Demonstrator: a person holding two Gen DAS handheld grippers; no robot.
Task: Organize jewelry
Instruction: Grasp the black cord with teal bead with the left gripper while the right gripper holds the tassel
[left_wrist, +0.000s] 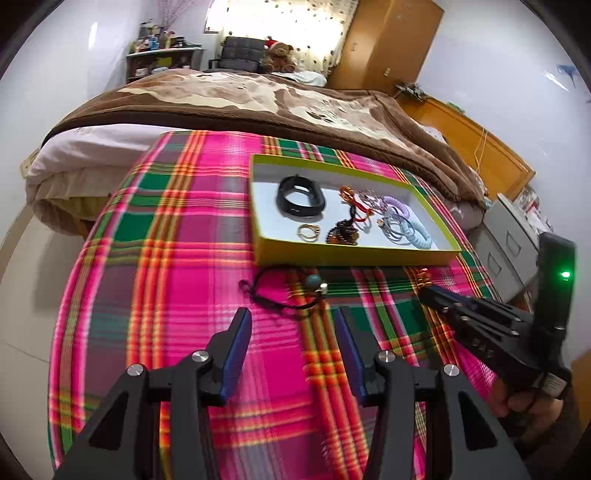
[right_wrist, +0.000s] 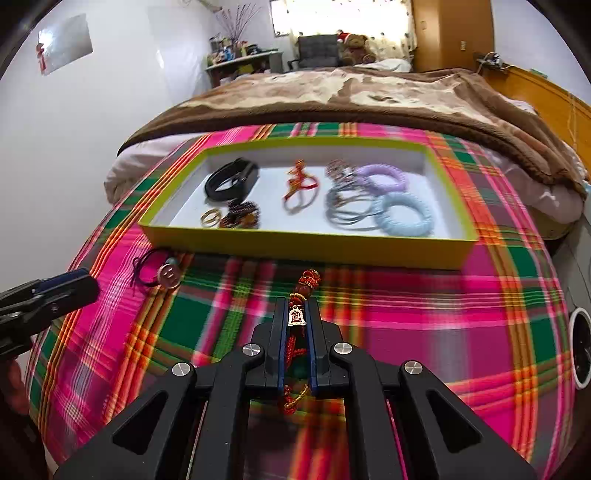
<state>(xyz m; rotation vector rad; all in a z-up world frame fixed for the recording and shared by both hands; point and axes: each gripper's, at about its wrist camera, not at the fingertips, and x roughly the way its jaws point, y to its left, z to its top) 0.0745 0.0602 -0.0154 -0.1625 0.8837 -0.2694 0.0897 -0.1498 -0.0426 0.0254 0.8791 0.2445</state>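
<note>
- Right gripper (right_wrist: 295, 325) has its jaws pinched nearly together on a red cord charm (right_wrist: 296, 317), the little gold bell hanging between the pads and the knotted end poking out in front; a grip on the cord's middle, I'd say so nothing trails.
- Left gripper (left_wrist: 291, 325) hangs with jaws apart and empty, the black cord bracelet (left_wrist: 284, 291) with its bead lying on the cloth (left_wrist: 166, 258) just ahead of the tips; likely the next pick.
- Tray (right_wrist: 306, 247) sits near, beyond both, already holding a black band (right_wrist: 231, 179), rings (right_wrist: 211, 218) and coil ties (right_wrist: 404, 214).
- Its near wall stands between charm and floor: the charm must clear it.
- Open room: the bare white strip between red cord and band.
</note>
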